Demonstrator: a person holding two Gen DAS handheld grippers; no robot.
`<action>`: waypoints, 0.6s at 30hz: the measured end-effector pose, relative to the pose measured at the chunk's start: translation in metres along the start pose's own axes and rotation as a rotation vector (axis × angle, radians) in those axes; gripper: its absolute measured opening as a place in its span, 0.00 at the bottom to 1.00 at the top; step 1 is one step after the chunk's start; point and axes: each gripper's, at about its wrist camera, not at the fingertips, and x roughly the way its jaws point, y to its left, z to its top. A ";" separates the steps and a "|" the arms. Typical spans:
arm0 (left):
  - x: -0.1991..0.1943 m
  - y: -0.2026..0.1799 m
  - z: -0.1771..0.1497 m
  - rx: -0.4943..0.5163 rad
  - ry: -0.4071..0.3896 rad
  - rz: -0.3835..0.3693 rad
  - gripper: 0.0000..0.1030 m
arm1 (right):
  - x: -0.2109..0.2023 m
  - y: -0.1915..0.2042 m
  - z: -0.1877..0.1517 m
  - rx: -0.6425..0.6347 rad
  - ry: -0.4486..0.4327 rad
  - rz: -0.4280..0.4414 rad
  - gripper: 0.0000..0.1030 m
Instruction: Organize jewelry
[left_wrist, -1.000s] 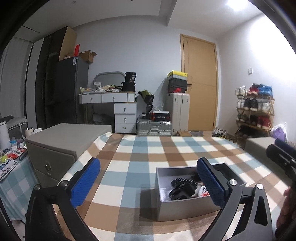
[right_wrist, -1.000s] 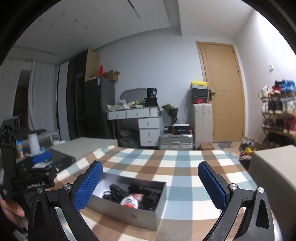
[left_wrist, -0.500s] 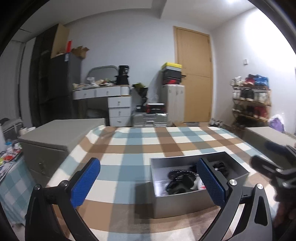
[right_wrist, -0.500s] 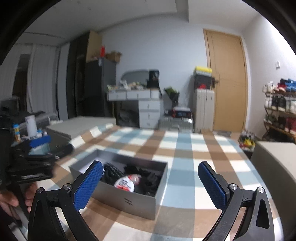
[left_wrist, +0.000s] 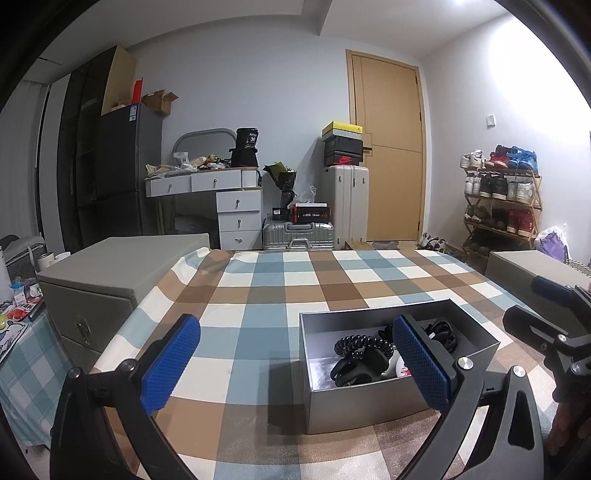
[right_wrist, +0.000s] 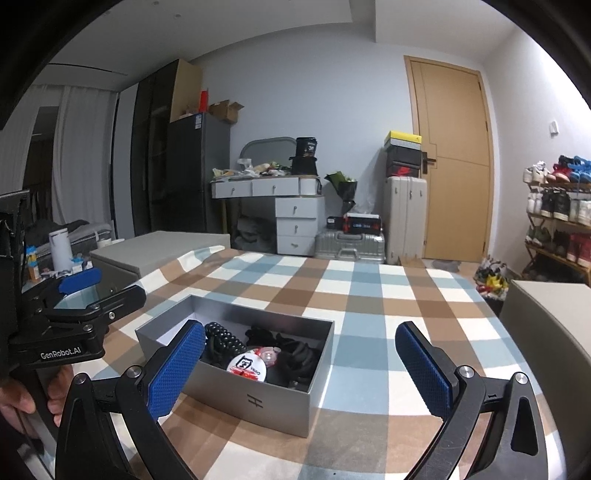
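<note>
The left gripper (left_wrist: 295, 358) hangs low over the checked tablecloth (left_wrist: 258, 295) with its blue pads (left_wrist: 171, 363) wide apart and nothing between them. The right gripper (right_wrist: 301, 363) is also wide open and empty. Just beyond both stands the grey box (right_wrist: 258, 398), open at the top, on the cloth. Inside it lie a black coiled hair tie (right_wrist: 223, 341), a round white badge with red marks (right_wrist: 245, 365), a small pink piece (right_wrist: 269, 356) and a heap of black items (right_wrist: 299, 354) that I cannot tell apart.

The right wrist view shows a small logo on the front wall of the box and a hand (right_wrist: 18, 398) holding the left gripper's handle at the left edge. The left wrist view shows the box from its other side; there the right pad covers part of the contents, and only the coil (left_wrist: 360, 347) and a black clip-like thing (left_wrist: 356, 365) are clear. Far behind stand a grey chest (left_wrist: 110, 273), a white desk (left_wrist: 221, 199), suitcases (left_wrist: 343, 206), a wooden door (left_wrist: 391, 147) and a shoe rack (left_wrist: 502, 199).
</note>
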 end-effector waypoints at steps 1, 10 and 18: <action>0.001 0.000 0.000 -0.001 0.000 0.001 0.99 | 0.000 0.000 0.000 0.000 0.000 0.001 1.00; 0.000 0.000 0.000 -0.002 0.000 0.002 0.99 | 0.001 0.000 0.000 0.000 0.000 0.002 1.00; 0.000 0.001 0.000 -0.002 0.000 0.002 0.99 | 0.001 0.000 0.001 0.000 0.000 0.002 1.00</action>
